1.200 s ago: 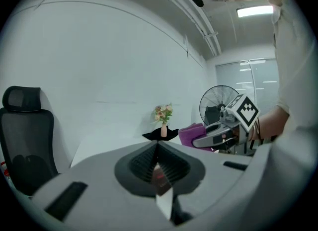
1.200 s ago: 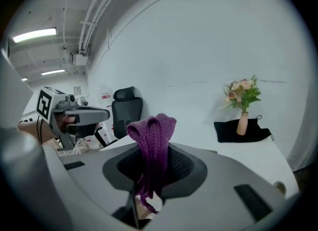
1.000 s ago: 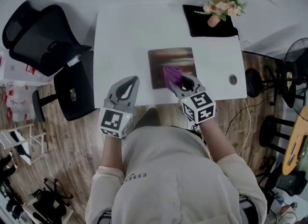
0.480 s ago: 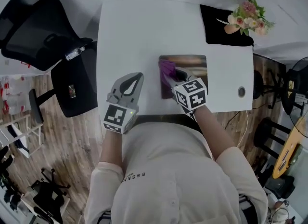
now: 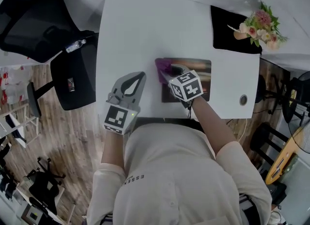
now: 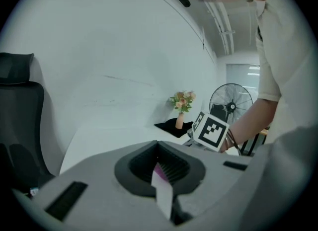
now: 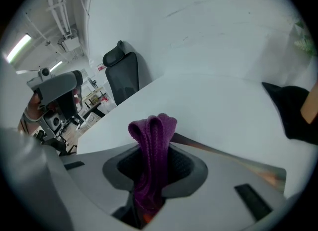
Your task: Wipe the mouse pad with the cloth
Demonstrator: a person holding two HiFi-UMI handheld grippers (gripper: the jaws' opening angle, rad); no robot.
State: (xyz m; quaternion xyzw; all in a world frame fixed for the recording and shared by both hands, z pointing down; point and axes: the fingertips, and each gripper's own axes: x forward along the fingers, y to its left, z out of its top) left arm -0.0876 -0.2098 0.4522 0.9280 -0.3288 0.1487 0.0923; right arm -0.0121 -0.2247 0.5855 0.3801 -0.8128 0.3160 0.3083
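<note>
Cloth (image 5: 163, 67) shifted to mouse pad (image 5: 206, 73) left corner.

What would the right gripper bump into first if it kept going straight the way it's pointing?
The right gripper, shut on the purple cloth, points off the corner of the mouse pad. Only bare white table lies ahead, so probably that; its tilt is hard to judge.

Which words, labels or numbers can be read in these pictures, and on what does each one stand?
"ESSEN": on the back of the person's shirt, head view; further letters may be hidden in a fold.
Small tag on the black chair seat: too small to read.
No other readable text.
</note>
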